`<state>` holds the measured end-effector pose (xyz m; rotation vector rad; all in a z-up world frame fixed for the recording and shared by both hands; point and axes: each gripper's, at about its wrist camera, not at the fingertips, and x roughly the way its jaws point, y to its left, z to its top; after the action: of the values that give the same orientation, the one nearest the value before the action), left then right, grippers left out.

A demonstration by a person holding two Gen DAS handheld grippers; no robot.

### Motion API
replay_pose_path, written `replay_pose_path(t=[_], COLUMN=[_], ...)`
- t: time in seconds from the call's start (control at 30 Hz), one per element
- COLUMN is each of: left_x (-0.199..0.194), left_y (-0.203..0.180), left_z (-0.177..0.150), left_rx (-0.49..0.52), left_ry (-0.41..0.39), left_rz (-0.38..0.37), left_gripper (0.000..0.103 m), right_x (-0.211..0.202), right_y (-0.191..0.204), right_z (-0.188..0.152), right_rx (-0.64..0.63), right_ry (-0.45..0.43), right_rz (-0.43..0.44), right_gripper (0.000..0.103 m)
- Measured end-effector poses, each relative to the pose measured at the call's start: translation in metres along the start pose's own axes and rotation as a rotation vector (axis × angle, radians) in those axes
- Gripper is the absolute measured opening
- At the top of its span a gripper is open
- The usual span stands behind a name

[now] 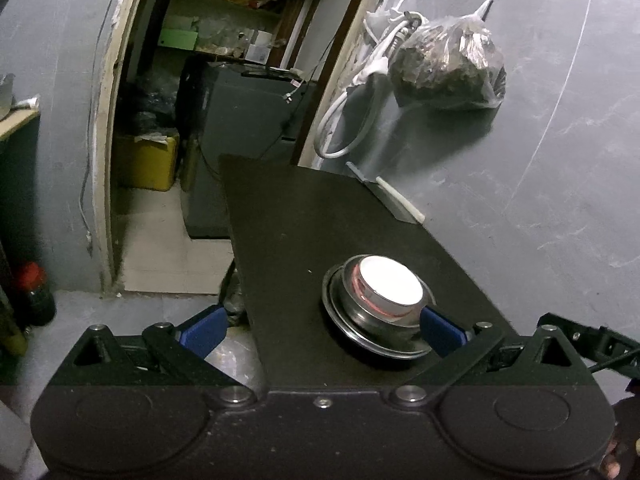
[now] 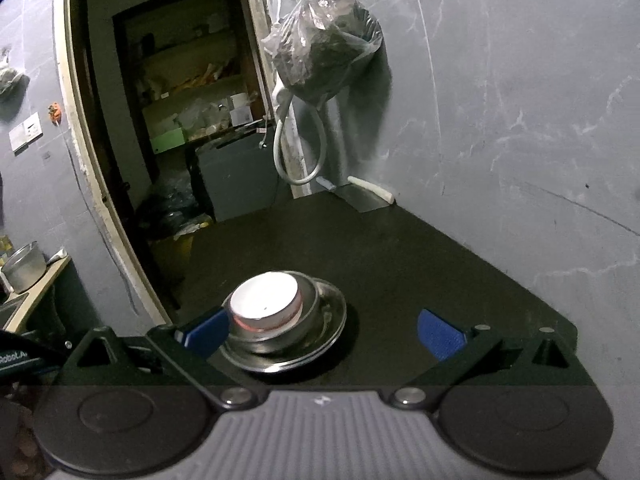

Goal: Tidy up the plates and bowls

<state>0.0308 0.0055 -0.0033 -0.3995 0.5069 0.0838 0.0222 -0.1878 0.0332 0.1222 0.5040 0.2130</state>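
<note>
While both tongs stand wide open and hold nothing, the stack sits on the dark bench point(image 1: 304, 216): a white bowl point(image 1: 390, 285) in a steel bowl point(image 1: 376, 316) on a steel plate point(image 1: 372, 344). It lies by the left tongs' point(image 1: 322, 330) right finger and by the right tongs' point(image 2: 322, 332) left finger.

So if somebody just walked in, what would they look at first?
Probably the shiny stack on the black table: a white bowl sitting in a metal bowl on a metal plate. Next, the lumpy plastic bag hanging on the grey wall, beside a dark doorway.
</note>
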Motion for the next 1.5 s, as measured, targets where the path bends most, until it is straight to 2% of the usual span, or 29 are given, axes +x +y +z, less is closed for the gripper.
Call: replay_pose_path(t=[0.37,0.67,1.1,1.5], left_x=[-0.016,-0.019,-0.017,-0.012], left_y=[0.009,0.013,0.018,0.018], left_z=[-0.030,-0.050,-0.057,-0.059], left_rx=[0.020,0.052,0.077,0.095], left_ry=[0.002,0.026,0.049,0.074], left_rz=[-0.028,-0.019,0.027,0.023], left_gripper=[0.102,0.102,0.102,0.102], right_x=[-0.026,-0.038,-0.037,-0.027], right_y=[0.005,0.004,0.005,0.004], right_z=[-0.031,-0.051,-0.065,-0.071], right_rx=[-0.016,-0.016,-0.012,-0.001], right_ry=[0.004,0.035,0.072,0.129], right_rz=[-0.033,-0.058,-0.062,-0.060], right_gripper=[0.103,0.103,0.103,0.103])
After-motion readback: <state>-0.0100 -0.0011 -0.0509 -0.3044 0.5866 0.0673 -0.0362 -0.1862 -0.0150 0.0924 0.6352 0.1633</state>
